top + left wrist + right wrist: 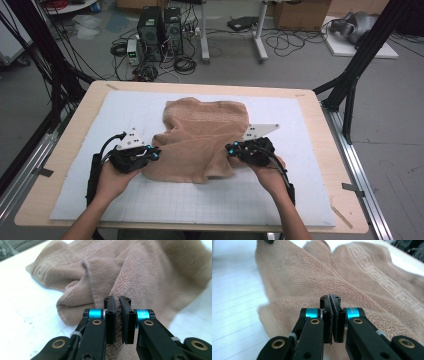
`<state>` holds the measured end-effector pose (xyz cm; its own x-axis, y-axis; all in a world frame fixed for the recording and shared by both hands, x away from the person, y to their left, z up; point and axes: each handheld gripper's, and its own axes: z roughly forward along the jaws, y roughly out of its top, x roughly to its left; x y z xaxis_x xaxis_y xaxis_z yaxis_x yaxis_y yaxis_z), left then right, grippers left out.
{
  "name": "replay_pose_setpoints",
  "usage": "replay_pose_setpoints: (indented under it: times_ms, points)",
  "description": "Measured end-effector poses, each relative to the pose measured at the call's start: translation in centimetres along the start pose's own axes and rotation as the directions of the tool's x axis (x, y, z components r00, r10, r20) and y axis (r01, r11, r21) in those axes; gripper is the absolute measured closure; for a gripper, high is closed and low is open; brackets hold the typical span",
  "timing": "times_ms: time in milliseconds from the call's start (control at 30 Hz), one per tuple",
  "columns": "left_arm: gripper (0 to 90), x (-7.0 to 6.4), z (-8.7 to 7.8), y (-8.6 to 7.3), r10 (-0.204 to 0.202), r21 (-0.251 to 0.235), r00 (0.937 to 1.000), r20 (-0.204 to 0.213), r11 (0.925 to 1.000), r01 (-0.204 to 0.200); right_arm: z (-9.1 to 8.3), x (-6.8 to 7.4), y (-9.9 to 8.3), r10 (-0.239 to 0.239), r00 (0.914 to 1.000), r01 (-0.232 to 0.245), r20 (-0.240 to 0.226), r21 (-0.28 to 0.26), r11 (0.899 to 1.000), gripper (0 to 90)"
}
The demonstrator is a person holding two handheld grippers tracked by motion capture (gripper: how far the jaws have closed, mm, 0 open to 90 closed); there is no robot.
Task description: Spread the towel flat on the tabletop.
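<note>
The tan towel (202, 140) is lying crumpled in the middle of the high view, on the white gridded mat (210, 200) that's covering the wooden table (60, 150). It's bunched up w/ folds running diagonally, and the top part is showing a woven border pattern, which is also showing at the right of the right gripper view (387, 280).

Left gripper (152, 153) is sitting at center-left of the high view, right at the towel's left edge. In the left gripper view (117, 312) the jaws are pinching a raised fold of the terry cloth, w/ only a thin gap between them and fabric running thru it, so it's gripping the towel.

Right gripper (231, 148) is sitting just right of center in the high view, touching the towel's right edge. In the right gripper view (331, 301) the jaws are pressed nearly together at the tips, w/ towel (317, 277) right behind and under them. It's looking like they're clamping the cloth edge, tho the bit between the pads is too thin to make out clearly.

Both hands are coming in from the bottom of the high view, left hand (112, 180) and right hand (270, 175).
</note>
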<state>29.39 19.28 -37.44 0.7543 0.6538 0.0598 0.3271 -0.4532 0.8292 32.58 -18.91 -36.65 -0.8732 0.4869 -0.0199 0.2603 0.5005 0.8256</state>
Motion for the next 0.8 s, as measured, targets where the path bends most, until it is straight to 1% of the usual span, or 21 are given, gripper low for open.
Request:
replay_pose_setpoints:
  times_ms: [100,200,233,267,300,333,367,400,433,500,567,633,667,700,733,767,800]
  points:
    - [83.9,-1.2,-1.7,0.5,0.029,-0.029,0.9996,0.006,0.9992,-0.029,-2.2,1.2,0.1,-0.027,0.9996,0.027,-0.002,-0.037,0.999,89.1]
    - [84.0,-2.5,-3.6,0.8,0.052,-0.055,0.9984,0.021,0.9972,-0.05,-4.0,2.5,0.2,-0.044,0.9989,0.044,-0.016,-0.056,0.997,89.1]
    - [84.1,-3.1,-4.5,0.9,0.065,-0.062,0.9974,0.032,0.9961,-0.063,-4.7,3.0,0.3,-0.051,0.9984,0.049,-0.026,-0.058,0.997,89.1]
    - [84.1,-3.6,-5.0,0.9,0.07,-0.067,0.9967,0.041,0.9955,-0.067,-5.5,3.8,0.3,-0.06,0.9977,0.058,-0.03,-0.061,0.996,89.1]
    - [84.0,-4.1,-5.7,0.9,0.077,-0.075,0.9948,0.067,0.9946,-0.072,-6.1,4.4,0.3,-0.071,0.9969,0.068,-0.034,-0.069,0.995,89.0]
    - [83.6,-4.6,-6.3,0.9,0.09,-0.08,0.9913,0.097,0.9934,-0.082,-6.8,5.0,0.3,-0.074,0.9961,0.07,-0.047,-0.08,0.994,88.7]
    - [81.9,-4.9,-6.7,0.9,0.094,-0.079,0.9879,0.124,0.9933,-0.084,-7.4,5.5,0.2,-0.076,0.9955,0.07,-0.057,-0.095,0.993,85.5]
    - [76.1,-5.1,-6.9,1.0,0.095,-0.075,0.9863,0.135,0.9935,-0.085,-7.9,5.8,0.3,-0.076,0.9951,0.07,-0.063,-0.101,0.992,83.5]
    - [71.2,-5.1,-6.9,1.1,0.107,-0.081,0.9861,0.128,0.992,-0.097,-8.2,6.0,0.3,-0.084,0.9944,0.078,-0.064,-0.098,0.992,81.7]
    - [65.9,-4.8,-6.5,1.2,0.107,-0.079,0.9879,0.112,0.992,-0.099,-8.3,6.0,0.5,-0.103,0.9934,0.099,-0.05,-0.08,0.992,78.6]
    - [65.2,-4.2,-5.5,1.0,0.1,-0.078,0.9896,0.103,0.9926,-0.092,-7.6,5.4,0.2,-0.108,0.9935,0.106,-0.036,-0.041,0.993,75.7]
    - [64.0,-3.6,-4.1,0.7,0.098,-0.075,0.9898,0.103,0.993,-0.091,-6.2,4.4,-0.7,-0.089,0.9952,0.089,-0.041,-0.006,0.996,71.5]
    - [64.0,-3.4,-3.2,0.5,0.093,-0.07,0.991,0.096,0.9938,-0.087,-5.6,4.1,-1.1,-0.082,0.9957,0.082,-0.043,0.005,0.997,69.3]
    - [63.4,-3.1,-2.3,0.2,0.085,-0.054,0.9916,0.097,0.9953,-0.08,-4.9,3.6,-1.7,-0.072,0.9968,0.073,-0.036,0.023,0.997,66.6]
    - [62.2,-2.8,-1.3,0.0,0.09,-0.037,0.9913,0.096,0.9955,-0.087,-4.3,3.1,-2.3,-0.06,0.9977,0.061,-0.03,0.039,0.997,65.0]
    - [61.0,-2.7,-0.4,-0.3,0.095,-0.016,0.9918,0.085,0.9954,-0.094,-3.6,2.6,-3.0,-0.032,0.9989,0.034,-0.034,0.049,0.998,63.7]
    - [59.7,-2.5,0.4,-0.4,0.098,0.007,0.9915,0.084,0.995,-0.099,-3.0,2.1,-3.6,-0.023,0.9992,0.025,-0.033,0.065,0.998,61.9]
